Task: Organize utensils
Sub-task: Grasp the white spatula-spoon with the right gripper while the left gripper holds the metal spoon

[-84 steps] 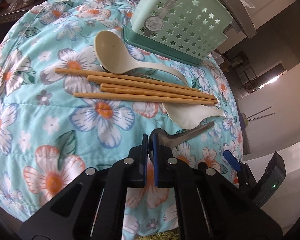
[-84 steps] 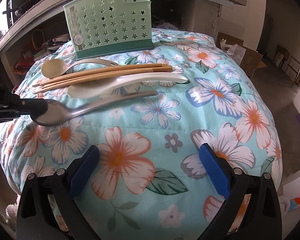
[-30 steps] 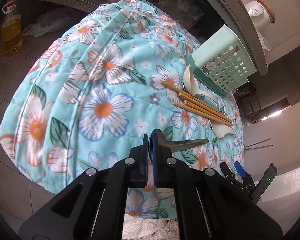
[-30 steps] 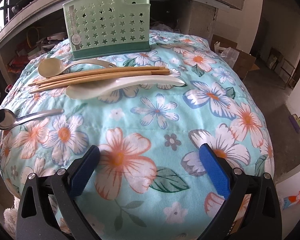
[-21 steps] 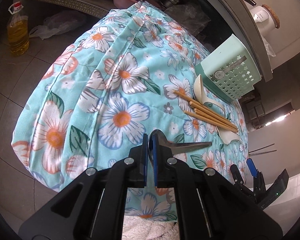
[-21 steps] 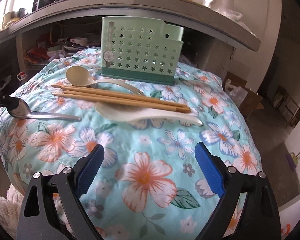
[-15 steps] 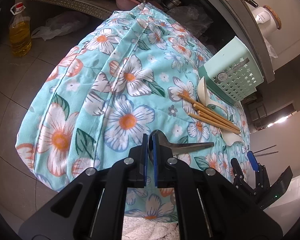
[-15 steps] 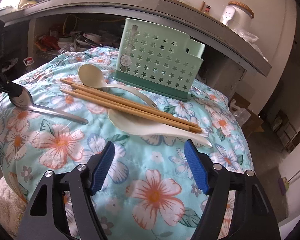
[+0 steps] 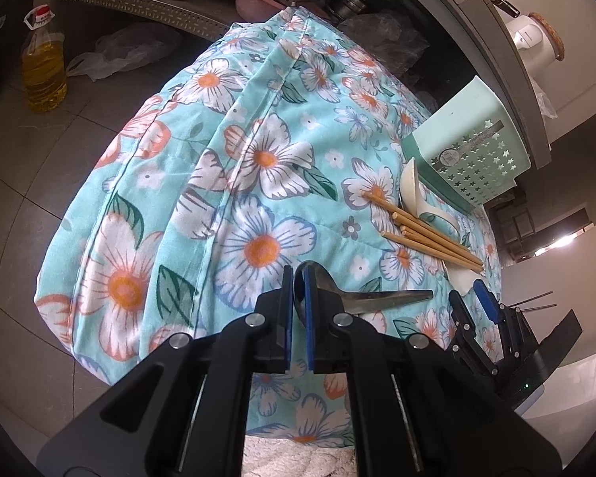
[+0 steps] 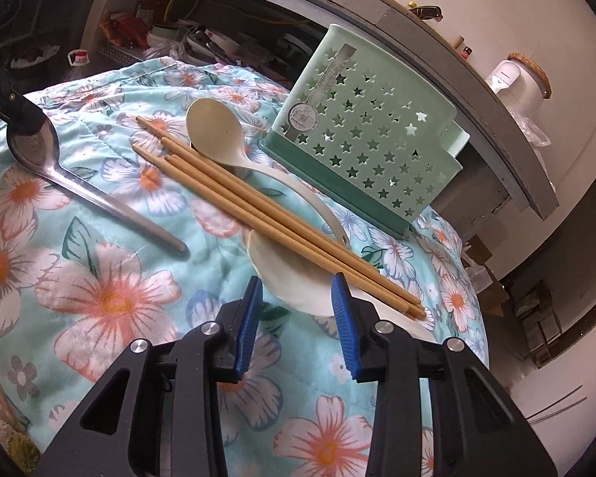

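Observation:
My left gripper (image 9: 297, 278) is shut on the bowl of a metal spoon (image 9: 377, 298), held above the floral cloth; the spoon also shows in the right wrist view (image 10: 79, 187). My right gripper (image 10: 298, 294) is open, its blue pads either side of the bowl of a cream rice paddle (image 10: 290, 278). Several wooden chopsticks (image 10: 258, 206) lie across the paddle, beside a cream spoon (image 10: 218, 135). A mint green star-holed utensil holder (image 10: 369, 139) stands behind them; it also shows in the left wrist view (image 9: 469, 151).
The floral cloth (image 9: 238, 183) covers a rounded surface that drops to a tiled floor. An oil bottle (image 9: 43, 67) stands on the floor at left. A grey counter edge (image 10: 476, 91) and cluttered shelves sit behind the holder.
My right gripper has moved forward and down to the rice paddle, with its jaws narrowed around it. My left gripper has kept hold of the metal spoon, well left of the other utensils.

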A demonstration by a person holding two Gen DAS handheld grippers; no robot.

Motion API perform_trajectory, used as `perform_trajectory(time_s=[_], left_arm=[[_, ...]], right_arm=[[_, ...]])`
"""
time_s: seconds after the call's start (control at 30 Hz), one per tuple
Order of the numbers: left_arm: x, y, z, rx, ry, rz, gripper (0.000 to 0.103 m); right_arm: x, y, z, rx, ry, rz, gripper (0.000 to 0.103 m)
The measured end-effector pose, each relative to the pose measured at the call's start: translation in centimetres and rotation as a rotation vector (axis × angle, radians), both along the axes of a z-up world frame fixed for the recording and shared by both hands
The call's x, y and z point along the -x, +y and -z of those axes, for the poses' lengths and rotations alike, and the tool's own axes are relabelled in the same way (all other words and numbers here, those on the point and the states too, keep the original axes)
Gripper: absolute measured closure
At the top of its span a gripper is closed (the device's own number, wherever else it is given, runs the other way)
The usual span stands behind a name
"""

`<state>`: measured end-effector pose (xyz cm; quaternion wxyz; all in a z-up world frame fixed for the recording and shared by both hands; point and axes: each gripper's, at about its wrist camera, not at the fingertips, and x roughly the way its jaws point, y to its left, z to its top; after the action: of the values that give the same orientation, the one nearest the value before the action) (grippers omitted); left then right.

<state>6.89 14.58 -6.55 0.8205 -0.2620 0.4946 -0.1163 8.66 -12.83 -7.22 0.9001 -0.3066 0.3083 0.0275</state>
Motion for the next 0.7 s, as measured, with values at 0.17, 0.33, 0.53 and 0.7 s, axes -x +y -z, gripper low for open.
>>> perform_trajectory(time_s=[0.17,0.33,0.53,0.7], left_arm=[[-0.1,0.0,0.1,-0.004,0.002,-0.004,0.098],[-0.1,0.1,0.1,-0.011,-0.001,-0.010,0.098],[0.0,0.1,-0.1,-0.013,-0.012,-0.017,0.099],[0.1,0.3,-0.3,-0.005,-0.022,-0.025,0.100]], right_arm=[[-0.1,0.7,0.7,0.041,-0.002,-0.010,0.090],[1.2,0.1,-1.0,-0.019,-0.029,-0.028,0.093],[2.3,-2.0,-4.9,-0.231,-0.026,-0.031,0.099],[2.2,-4.9,-8.1,-0.450,-0.018,-0.022,0.100]])
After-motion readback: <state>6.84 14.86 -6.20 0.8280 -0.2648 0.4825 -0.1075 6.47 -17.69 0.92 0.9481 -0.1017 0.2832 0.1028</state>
